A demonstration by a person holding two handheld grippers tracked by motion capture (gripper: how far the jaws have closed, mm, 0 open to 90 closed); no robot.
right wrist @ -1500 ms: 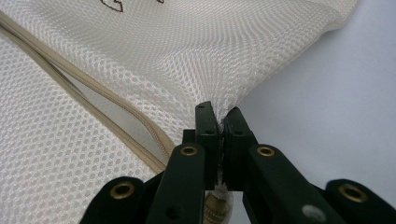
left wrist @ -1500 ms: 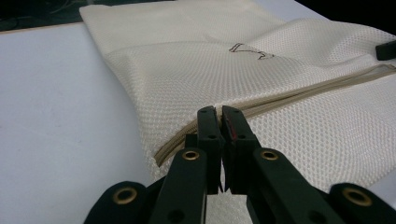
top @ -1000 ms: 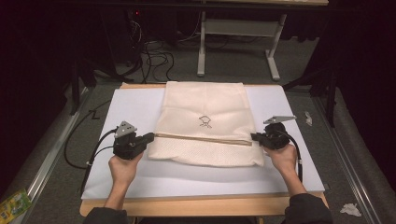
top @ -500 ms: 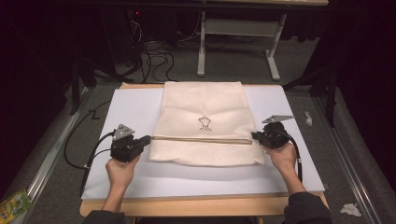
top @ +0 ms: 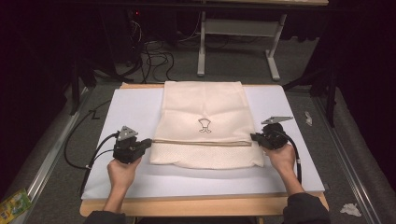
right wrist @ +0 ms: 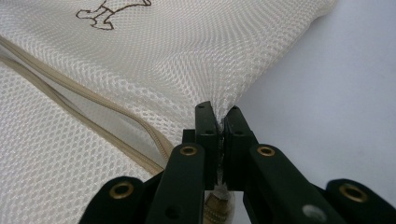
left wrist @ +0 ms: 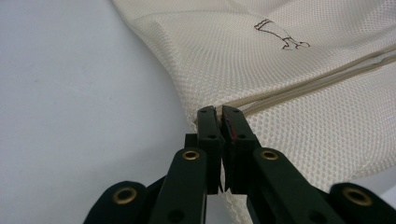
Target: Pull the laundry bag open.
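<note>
A cream mesh bag (top: 203, 105) with a small brown logo (top: 204, 125) lies flat on a white board (top: 130, 107). A tan zipper (top: 201, 142) runs across its near part. My left gripper (top: 148, 141) is shut on the bag's left edge, right at the zipper's end; in the left gripper view the jaws (left wrist: 219, 112) pinch the mesh (left wrist: 280, 84). At the bag's right edge my right gripper (top: 253, 136) is shut on the mesh, and the right gripper view shows fabric (right wrist: 140, 56) caught between the tips (right wrist: 218, 112) beside the zipper (right wrist: 70, 98).
The white board rests on a wooden table (top: 201, 205). Each gripper has a bare strip of board on its outer side. Beyond the table stand a metal table frame (top: 233, 46) and loose cables (top: 154, 51) on grey floor.
My left gripper has edged a little to the left with the bag's edge. The right gripper has stayed where it was.
</note>
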